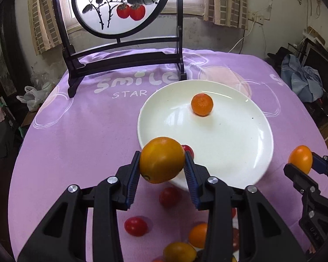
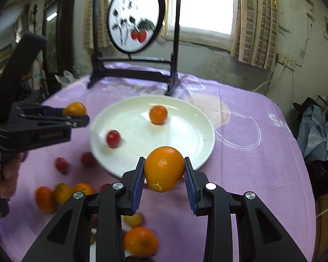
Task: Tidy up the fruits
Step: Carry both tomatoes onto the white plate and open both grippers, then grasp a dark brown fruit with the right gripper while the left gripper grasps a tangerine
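Left wrist: left tongs (image 1: 163, 163) clamp yellow fruit (image 1: 161, 159); right tongs (image 2: 164, 170) clamp orange (image 2: 164, 168).

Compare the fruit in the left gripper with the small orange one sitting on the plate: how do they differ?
The yellow-orange fruit is clamped in the left gripper, off the cloth at the near rim; the small orange fruit rests free on the white plate, toward its far side. The held one is yellower and smooth-skinned; the other is deeper orange, with a dimpled top. Both are roundish.
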